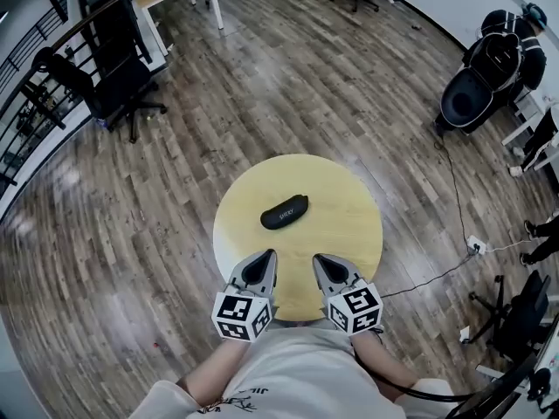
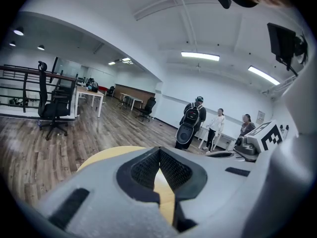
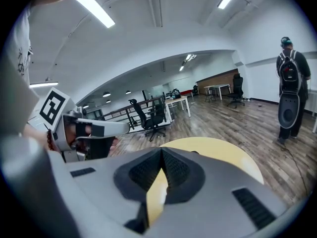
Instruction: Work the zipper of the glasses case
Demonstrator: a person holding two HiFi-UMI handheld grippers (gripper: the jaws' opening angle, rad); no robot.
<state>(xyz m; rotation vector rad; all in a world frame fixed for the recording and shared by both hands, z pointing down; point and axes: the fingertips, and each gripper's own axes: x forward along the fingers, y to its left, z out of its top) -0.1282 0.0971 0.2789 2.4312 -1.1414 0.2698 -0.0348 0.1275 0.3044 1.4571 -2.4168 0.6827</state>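
Left claw (image 1: pixel 265 256) and right claw (image 1: pixel 322 260) are closed, empty. Glasses case (image 1: pixel 285 212) lies at twelve o'clock; I'd pin it before pinching the zipper.

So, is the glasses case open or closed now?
Closed, it seems: the glasses case lies flat on the round table as one dark oblong, no half lifted. Whether it is fully zipped cannot be told.

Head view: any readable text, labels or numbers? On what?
Nothing here can be read.
Glasses case: pale print on top, too small to read.
Shirt: dark print near the hem, too blurred to read.
Marker cubes on the left gripper and right gripper: square patterns only, no words.
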